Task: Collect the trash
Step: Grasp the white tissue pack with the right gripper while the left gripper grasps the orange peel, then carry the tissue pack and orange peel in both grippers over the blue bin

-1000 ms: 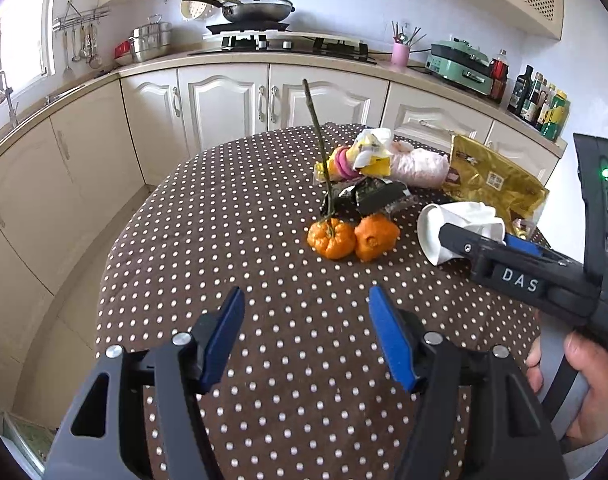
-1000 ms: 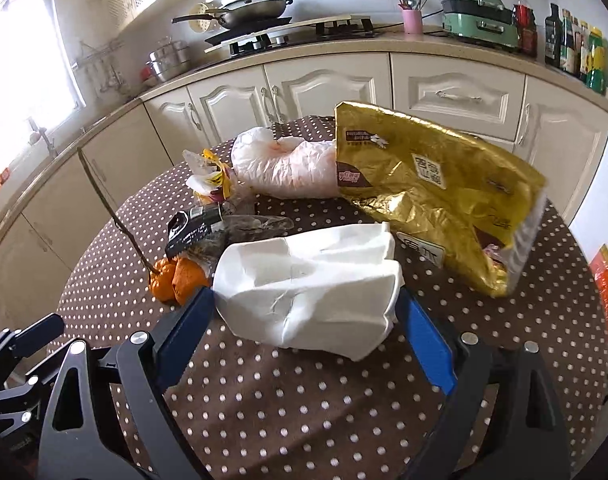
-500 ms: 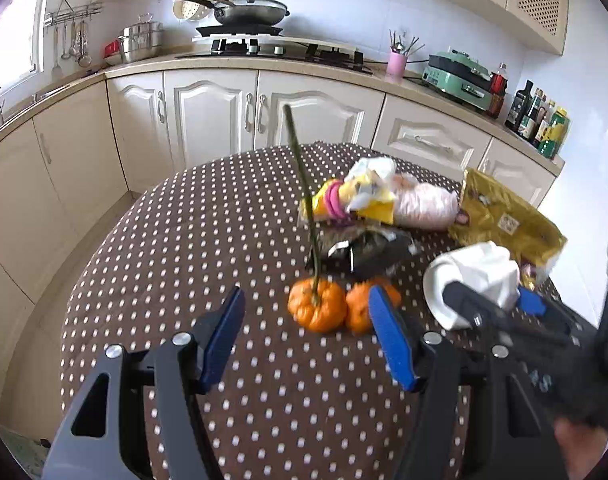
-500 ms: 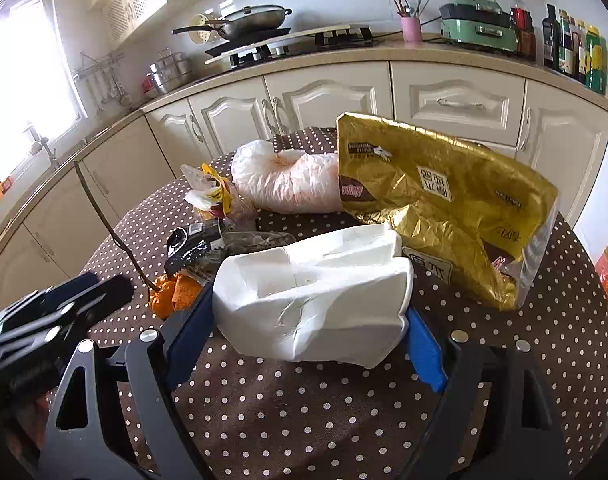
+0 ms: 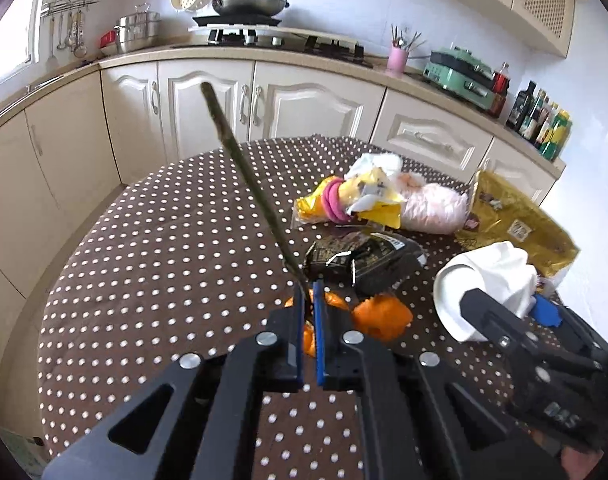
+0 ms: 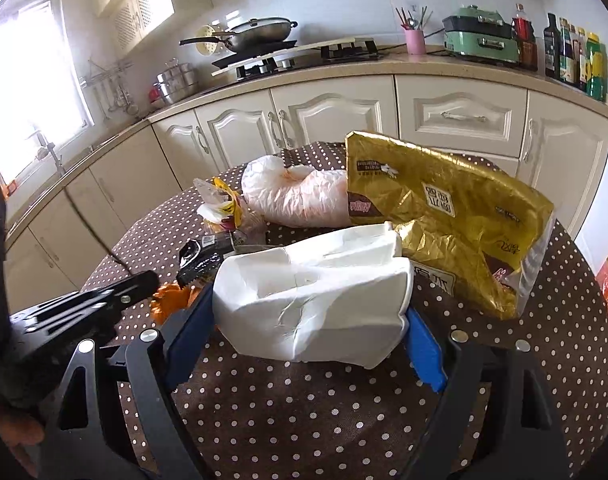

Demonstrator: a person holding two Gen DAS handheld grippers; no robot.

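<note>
My left gripper (image 5: 308, 300) is shut on the base of a long thin green stem (image 5: 243, 168) that rises from an orange peel piece (image 5: 332, 300) on the dotted tablecloth (image 5: 163, 264). A second orange peel piece (image 5: 382, 316) lies just to its right. My right gripper (image 6: 304, 320) is shut on a crushed white paper cup (image 6: 316, 296), which also shows in the left wrist view (image 5: 484, 280). The left gripper shows at the left of the right wrist view (image 6: 103, 300).
More trash lies behind: a black wrapper (image 5: 364, 256), a yellow wrapper with pink bands (image 5: 344, 200), a pinkish plastic bag (image 6: 299, 196) and a gold foil bag (image 6: 444, 208). Cream kitchen cabinets (image 5: 263, 100) and a counter with a stove ring the round table.
My left gripper moved forward to the orange peel and closed from wide open onto the stem. My right gripper stayed shut on the white cup with little movement.
</note>
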